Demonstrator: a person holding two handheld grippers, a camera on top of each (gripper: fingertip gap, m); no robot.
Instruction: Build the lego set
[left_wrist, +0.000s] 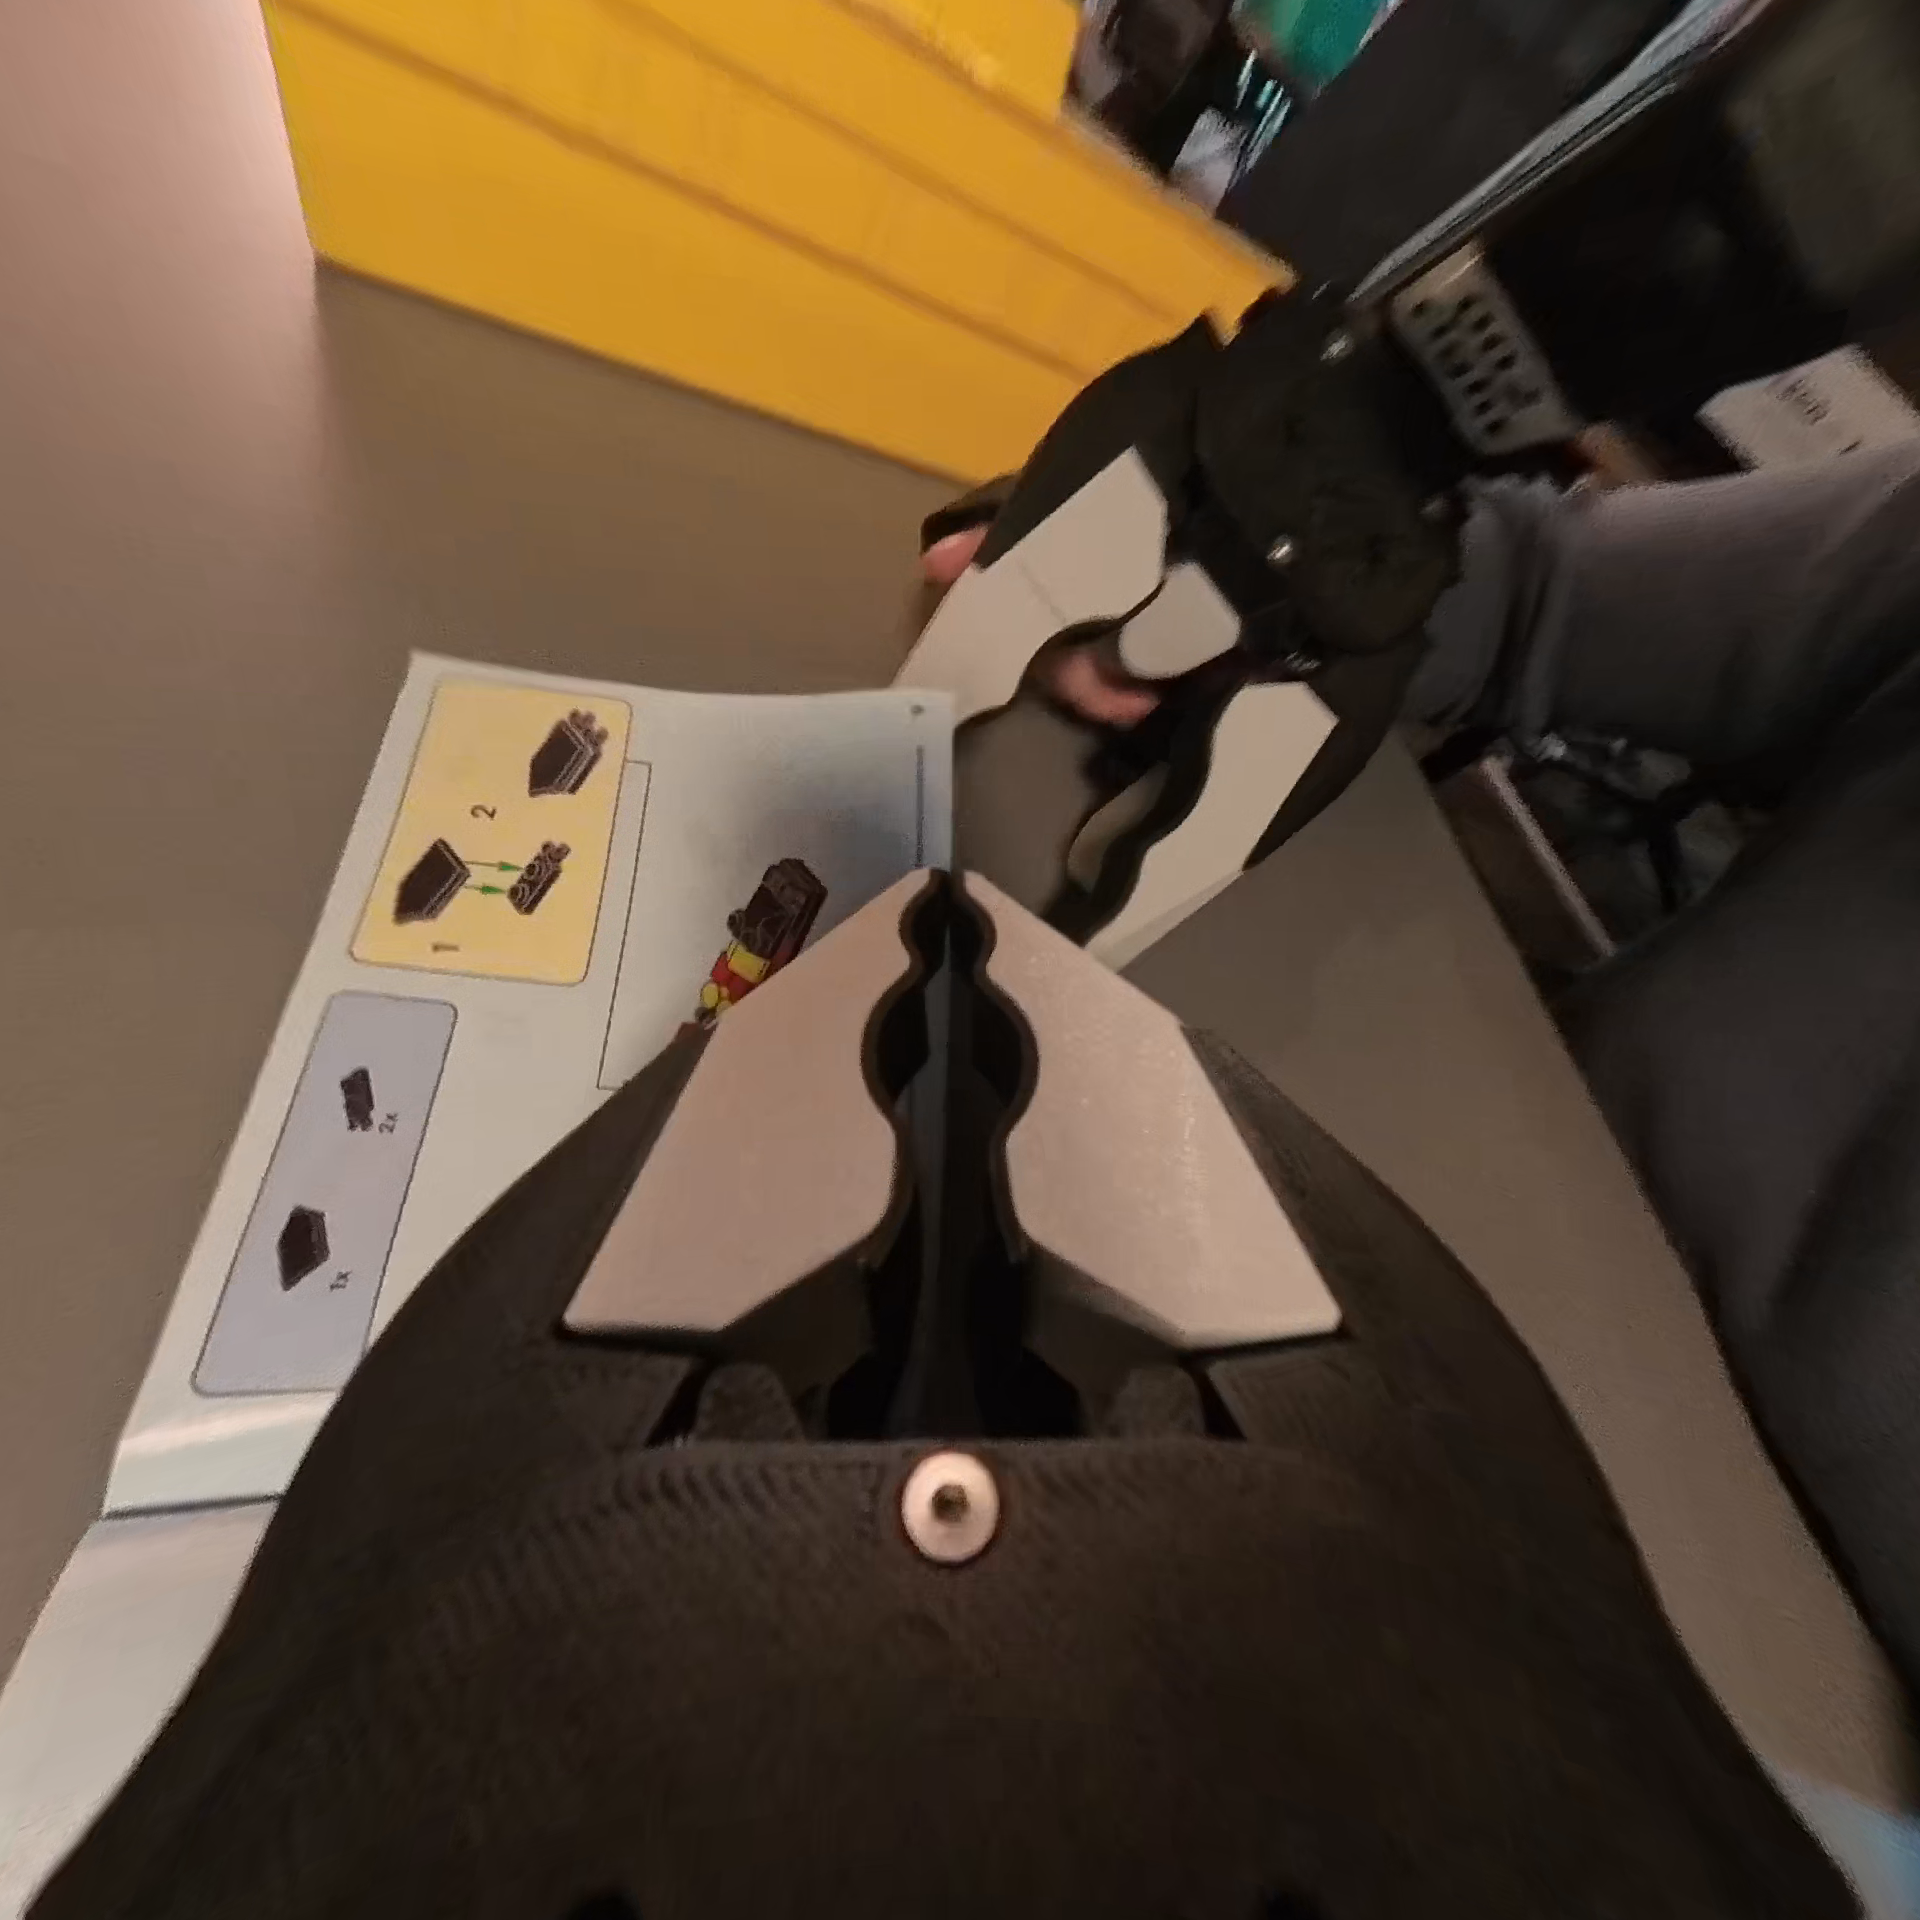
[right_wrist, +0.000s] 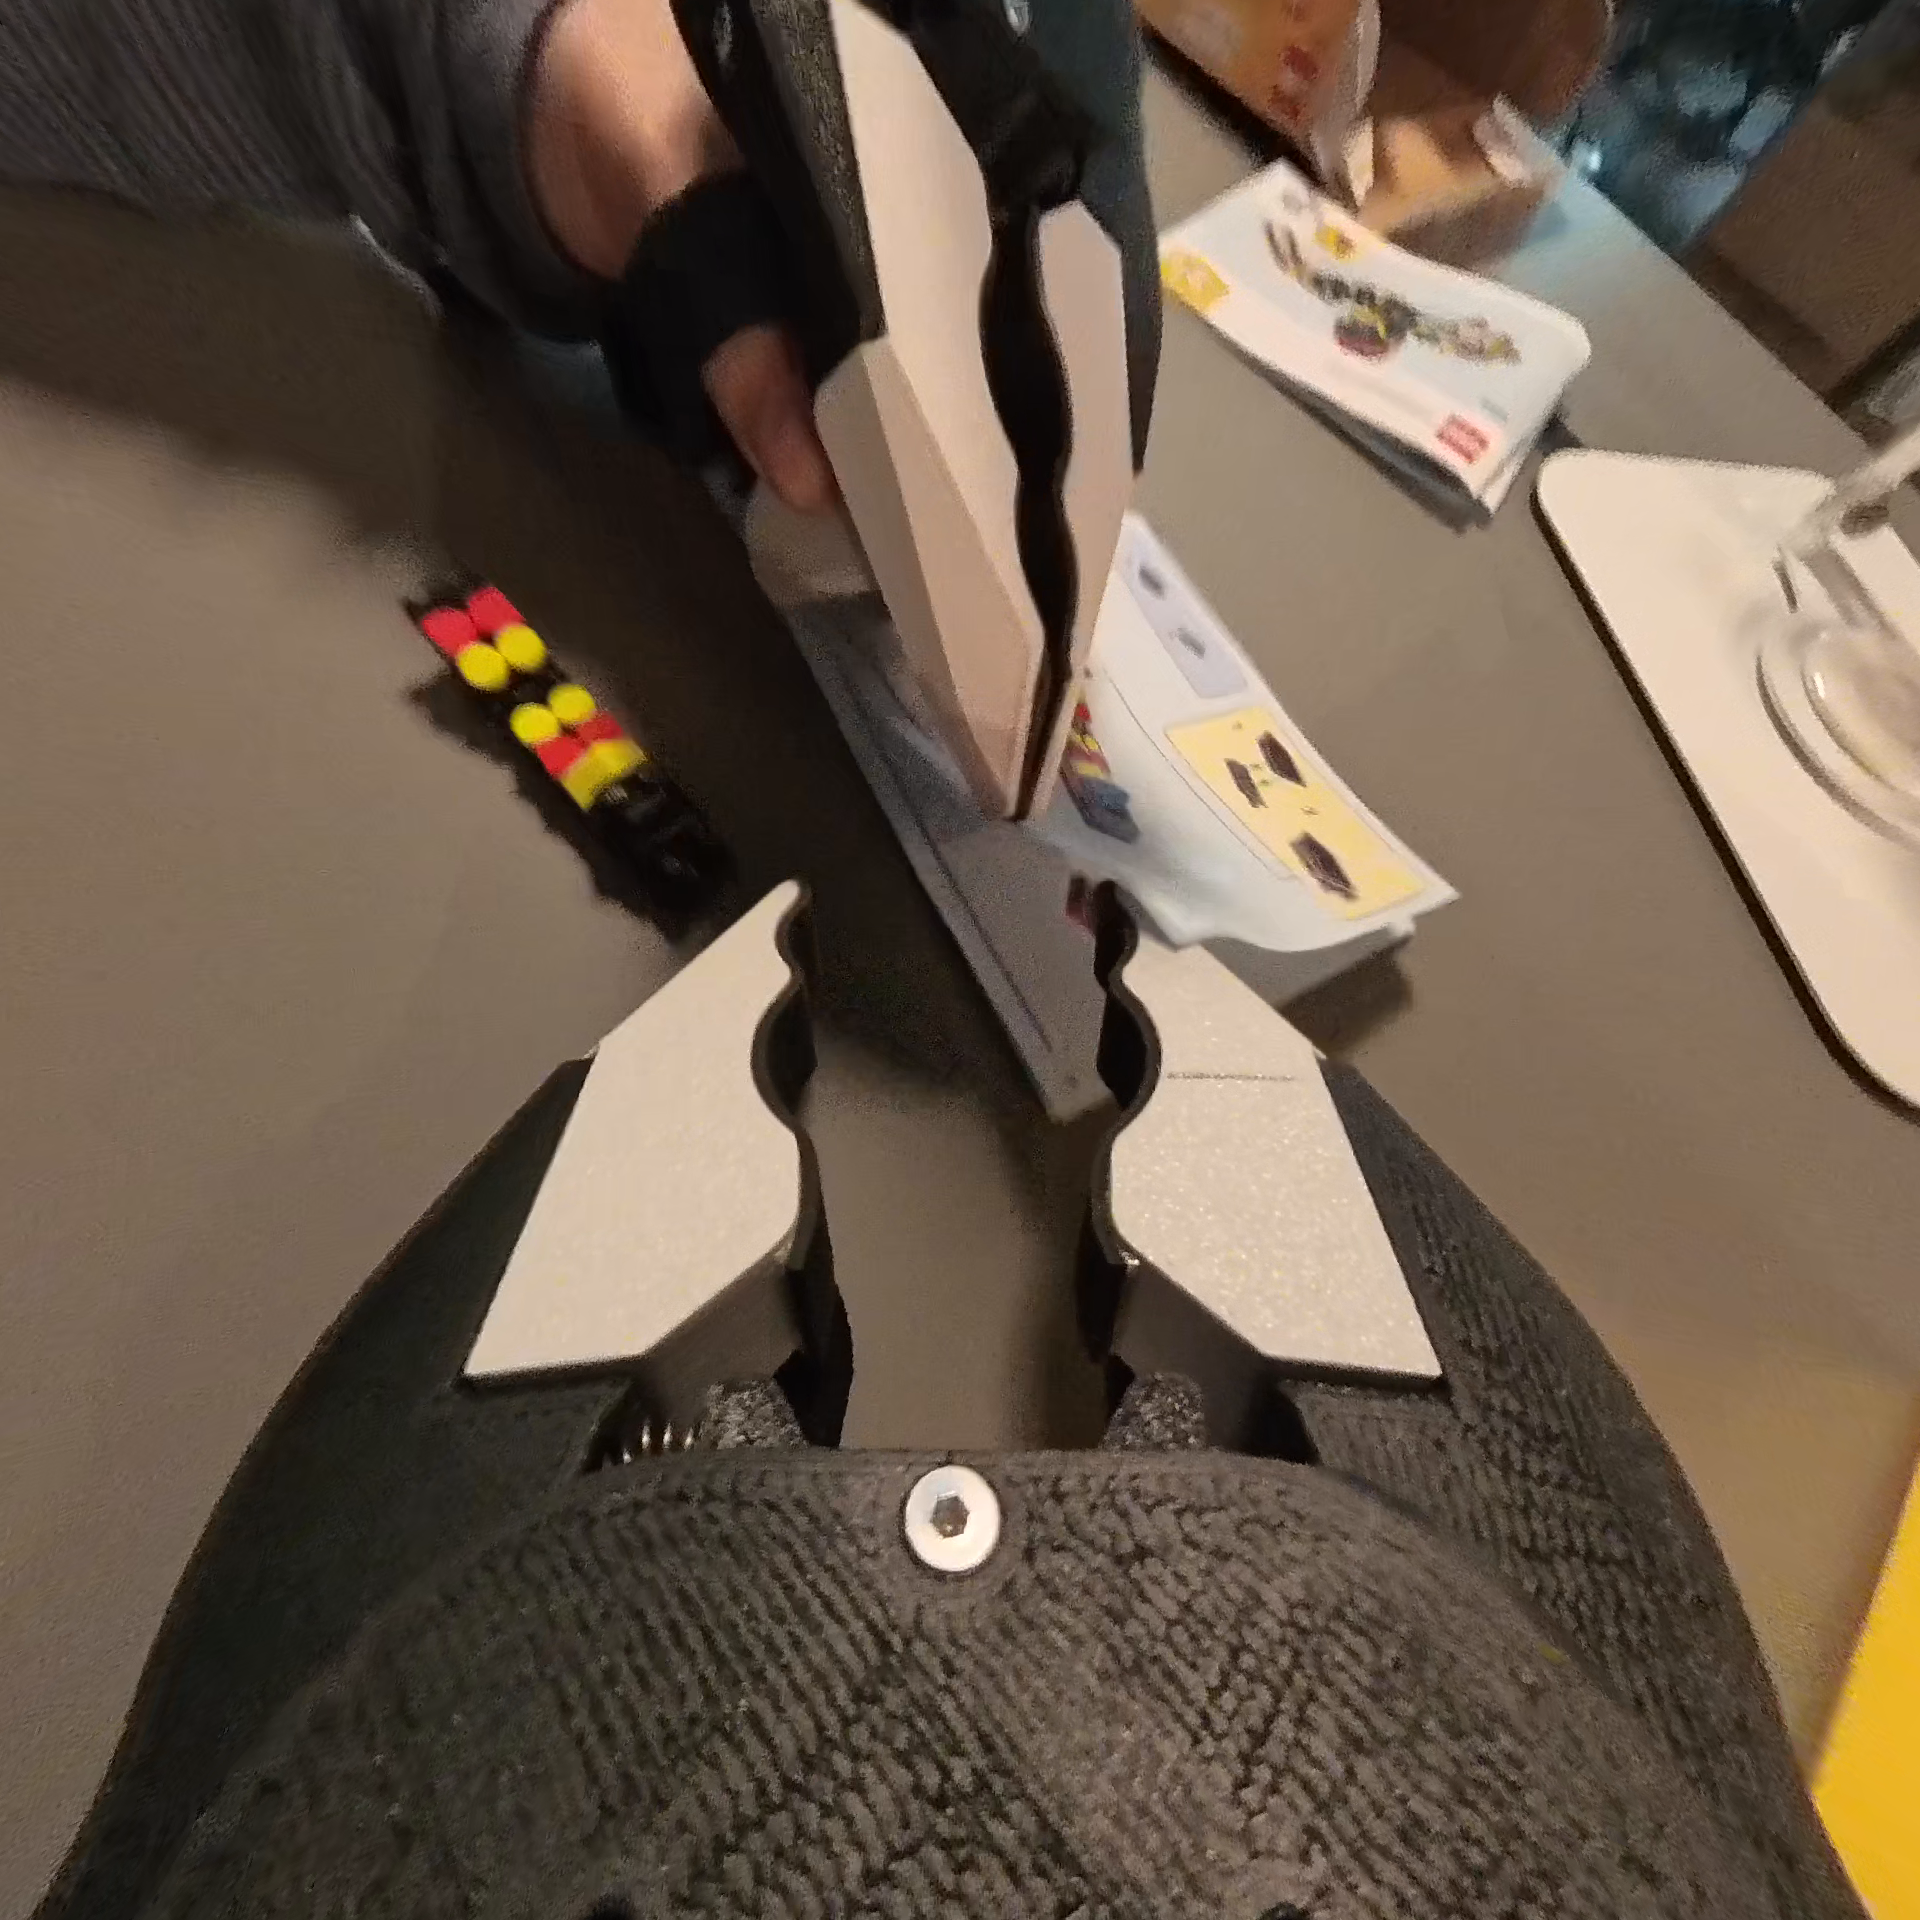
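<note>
We see the partly built lego strip (right_wrist: 566, 732), black with red and yellow studs, lying on the dark table (right_wrist: 260, 1039) off to the left of our right gripper's (right_wrist: 948, 914) fingertips and apart from them. Those fingers stand spread, released, with bare table between them and a corner of the open instruction booklet (right_wrist: 1247, 821) just ahead of the right fingertip. Our left gripper (right_wrist: 1023, 805) comes down from above with its tips over the booklet; its fingers are clenched together, and we cannot tell whether a page is pinched between them. Farther right lie a second booklet (right_wrist: 1392, 332) and a white mat (right_wrist: 1683, 634) bearing a clear glass (right_wrist: 1849, 623). Beyond the left fingertips stands a yellow box (left_wrist: 727, 208).
</note>
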